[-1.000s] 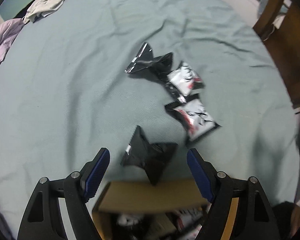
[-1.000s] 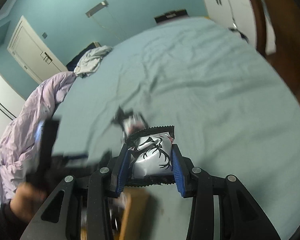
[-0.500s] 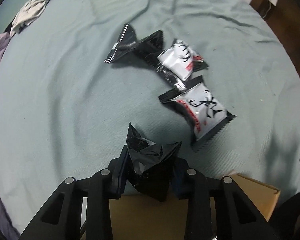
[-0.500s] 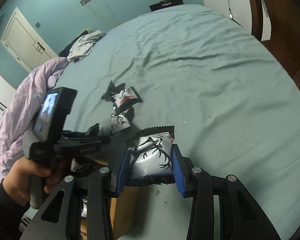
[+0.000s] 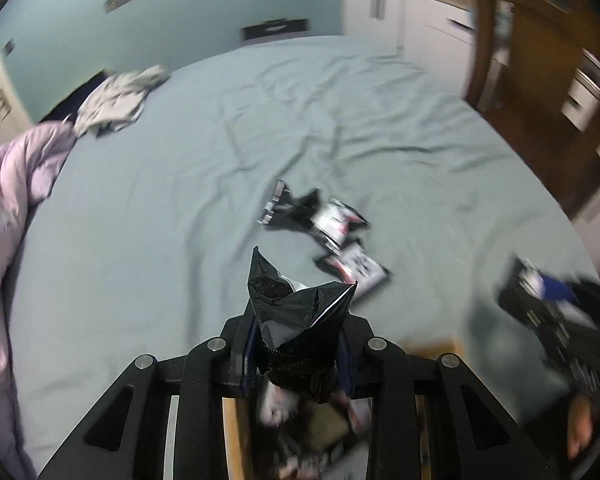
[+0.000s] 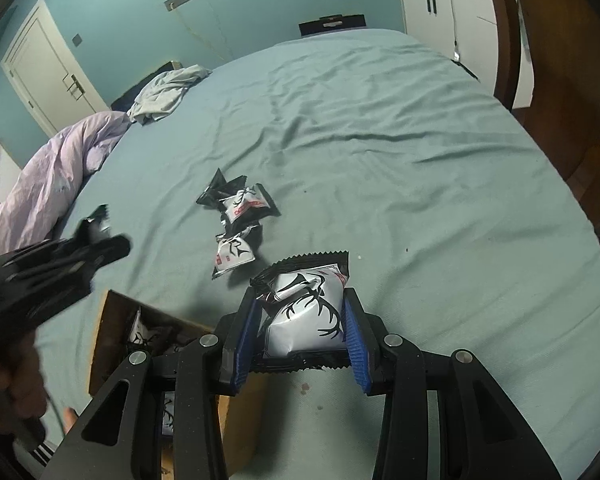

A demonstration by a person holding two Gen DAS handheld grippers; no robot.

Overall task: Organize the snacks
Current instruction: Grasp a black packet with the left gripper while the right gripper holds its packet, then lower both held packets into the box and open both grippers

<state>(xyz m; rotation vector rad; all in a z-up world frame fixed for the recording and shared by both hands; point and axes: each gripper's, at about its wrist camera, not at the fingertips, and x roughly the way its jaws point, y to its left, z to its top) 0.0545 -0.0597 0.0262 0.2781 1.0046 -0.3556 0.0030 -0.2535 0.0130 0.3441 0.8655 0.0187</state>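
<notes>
The left hand-held gripper [image 5: 298, 354], its jaws just closing, is pinching a crumpled black snack packet [image 5: 296, 312] above the cardboard box [image 6: 112, 316], blurring its contents. The right hand-held gripper [image 6: 304, 344] is gripping a white packet [image 6: 306, 312], hiding its lower edge, near the bed [image 6: 380, 140] edge.

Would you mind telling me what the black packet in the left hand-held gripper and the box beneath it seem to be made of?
Black packet: probably thin plastic or foil film, glossy; it crumples and catches highlights. Box: likely cardboard, matte brown, with a raw-looking edge.
</notes>
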